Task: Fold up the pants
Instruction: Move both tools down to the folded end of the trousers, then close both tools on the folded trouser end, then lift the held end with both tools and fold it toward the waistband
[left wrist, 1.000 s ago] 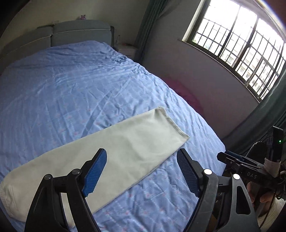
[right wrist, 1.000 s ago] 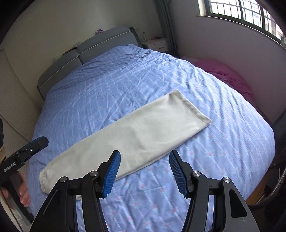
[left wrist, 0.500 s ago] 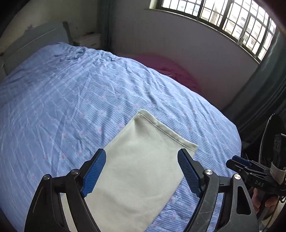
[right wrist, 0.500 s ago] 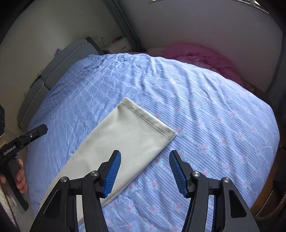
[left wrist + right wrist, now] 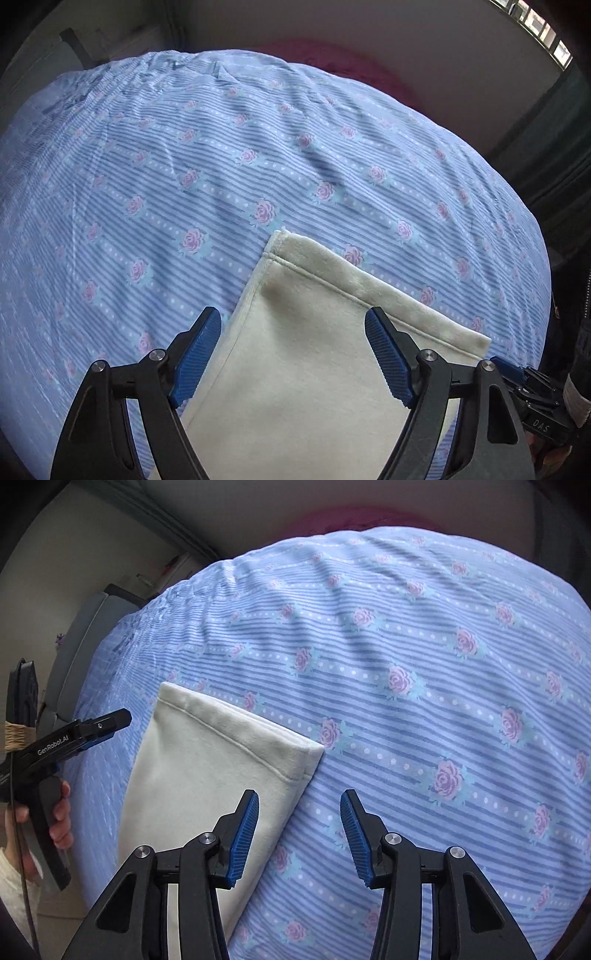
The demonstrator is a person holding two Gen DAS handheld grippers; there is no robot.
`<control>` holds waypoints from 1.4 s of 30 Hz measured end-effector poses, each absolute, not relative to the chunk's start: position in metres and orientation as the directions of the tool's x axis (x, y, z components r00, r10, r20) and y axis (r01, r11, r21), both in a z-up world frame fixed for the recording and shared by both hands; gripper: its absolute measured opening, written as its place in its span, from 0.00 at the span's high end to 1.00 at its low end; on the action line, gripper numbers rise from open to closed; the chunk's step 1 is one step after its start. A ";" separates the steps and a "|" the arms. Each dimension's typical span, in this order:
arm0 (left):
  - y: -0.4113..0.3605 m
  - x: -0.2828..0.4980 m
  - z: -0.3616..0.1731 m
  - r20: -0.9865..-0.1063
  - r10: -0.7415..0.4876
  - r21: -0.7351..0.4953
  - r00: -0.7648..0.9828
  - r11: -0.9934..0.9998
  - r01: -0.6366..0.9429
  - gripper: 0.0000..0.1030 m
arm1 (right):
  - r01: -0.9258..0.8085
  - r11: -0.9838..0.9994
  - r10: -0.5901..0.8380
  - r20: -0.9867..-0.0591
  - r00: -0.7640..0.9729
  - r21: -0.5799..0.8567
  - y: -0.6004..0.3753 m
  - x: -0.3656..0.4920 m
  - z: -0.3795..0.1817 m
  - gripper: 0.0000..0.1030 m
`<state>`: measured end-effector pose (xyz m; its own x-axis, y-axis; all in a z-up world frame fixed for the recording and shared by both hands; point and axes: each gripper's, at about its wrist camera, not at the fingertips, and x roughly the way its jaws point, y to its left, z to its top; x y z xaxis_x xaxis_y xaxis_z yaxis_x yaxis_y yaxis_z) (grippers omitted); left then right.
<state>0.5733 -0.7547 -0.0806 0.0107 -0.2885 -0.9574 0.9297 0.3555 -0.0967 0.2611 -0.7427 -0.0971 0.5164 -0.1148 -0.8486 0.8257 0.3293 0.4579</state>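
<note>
The cream pants point(image 5: 314, 362) lie flat on the blue rose-print bed cover point(image 5: 221, 166), folded lengthwise, with the hemmed leg end toward the far side. My left gripper point(image 5: 293, 354) is open and empty, just above the leg end near its left corner. My right gripper point(image 5: 299, 834) is open and empty, close above the leg end's right edge; the pants point(image 5: 207, 760) lie to its left. The left gripper also shows at the left of the right wrist view point(image 5: 92, 727).
The bed cover point(image 5: 443, 701) fills both views. Pink bedding point(image 5: 332, 59) lies on the floor beyond the bed by the wall. A grey headboard point(image 5: 79, 642) stands at the far left. A dark curtain point(image 5: 554, 155) hangs at the right.
Both grippers have moved right along the pants and come down close over the hemmed leg end. Both stay open. The pants have not moved.
</note>
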 end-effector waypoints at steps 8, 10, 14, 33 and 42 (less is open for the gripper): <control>-0.788 0.589 -0.117 -0.968 -0.249 -0.103 -0.013 0.351 0.931 0.33 | 0.810 0.344 -0.036 -0.855 0.518 0.476 -0.753 0.277 -0.128 0.62; -0.794 0.592 -0.127 -0.974 -0.225 -0.110 -0.030 0.349 0.931 0.37 | 0.804 0.323 -0.023 -0.845 0.534 0.499 -0.759 0.276 -0.134 0.64; -0.801 0.597 -0.139 -0.974 -0.217 -0.134 -0.060 0.348 0.928 0.41 | 0.793 0.308 -0.004 -0.833 0.554 0.526 -0.766 0.277 -0.142 0.64; -0.756 0.584 -0.060 -0.906 -0.406 -0.280 -0.122 0.358 0.891 0.83 | 0.738 0.498 -0.040 -0.837 0.545 0.456 -0.759 0.293 -0.087 0.82; -0.654 0.594 0.052 -0.808 -0.584 -0.322 -0.080 0.324 0.889 0.83 | 0.630 0.698 -0.161 -0.782 0.602 0.341 -0.680 0.304 0.030 0.85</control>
<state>0.5945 -0.6538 0.0516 -0.0795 -0.5839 -0.8079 0.8894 0.3244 -0.3220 0.3043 -0.6795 0.0304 0.6016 -0.1606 -0.7824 0.6297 0.6980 0.3409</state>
